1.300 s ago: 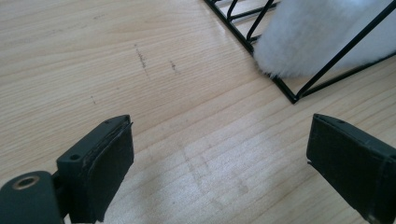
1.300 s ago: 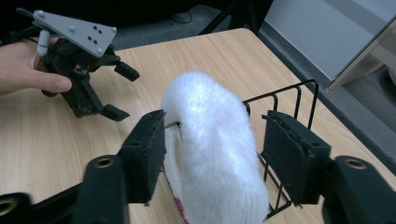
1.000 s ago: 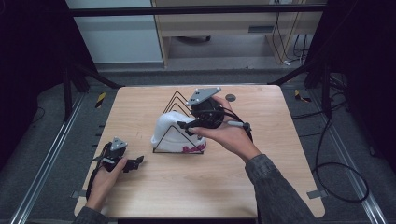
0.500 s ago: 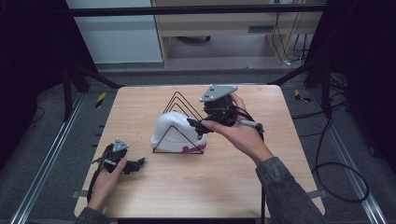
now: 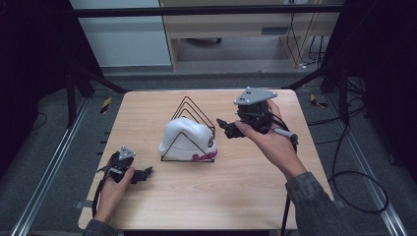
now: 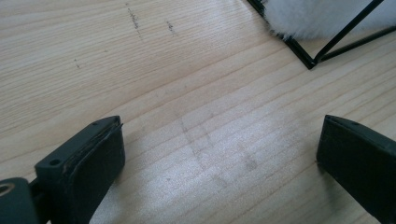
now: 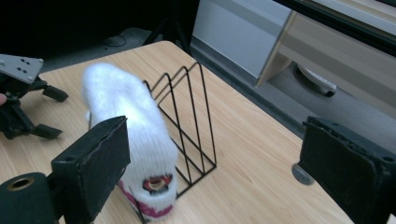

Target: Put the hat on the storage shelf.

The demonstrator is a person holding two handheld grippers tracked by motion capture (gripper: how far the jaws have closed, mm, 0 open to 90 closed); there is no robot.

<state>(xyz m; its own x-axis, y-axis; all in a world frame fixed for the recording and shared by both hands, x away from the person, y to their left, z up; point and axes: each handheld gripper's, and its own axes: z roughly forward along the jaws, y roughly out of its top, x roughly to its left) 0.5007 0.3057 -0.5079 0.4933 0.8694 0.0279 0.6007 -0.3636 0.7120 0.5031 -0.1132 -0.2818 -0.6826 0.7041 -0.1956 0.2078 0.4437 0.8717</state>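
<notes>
A white fluffy item (image 5: 188, 139) with pink markings sits in the front slot of a black wire rack (image 5: 193, 109) at mid-table. In the right gripper view the fluffy item (image 7: 130, 121) fills the rack (image 7: 187, 116) just ahead. My right gripper (image 5: 223, 128) hovers to the right of the rack, pointing at it. This gripper (image 7: 217, 137) is open; its jaws have just been opening wide, then closing a little, with nothing between them. My left gripper (image 5: 143, 174) rests low at the front left. It (image 6: 222, 135) is open over bare wood, jaws just opening, nothing held.
The wooden table (image 5: 236, 187) has free room in front and to the right. The rack's corner (image 6: 310, 63) lies just beyond my left jaws. A small grey disc (image 7: 301, 173) lies on the table near the far edge. Cables trail off the right side.
My right hand has drawn back from the fluffy item to the right and slightly up, away from the rack. The left hand has stayed put.
</notes>
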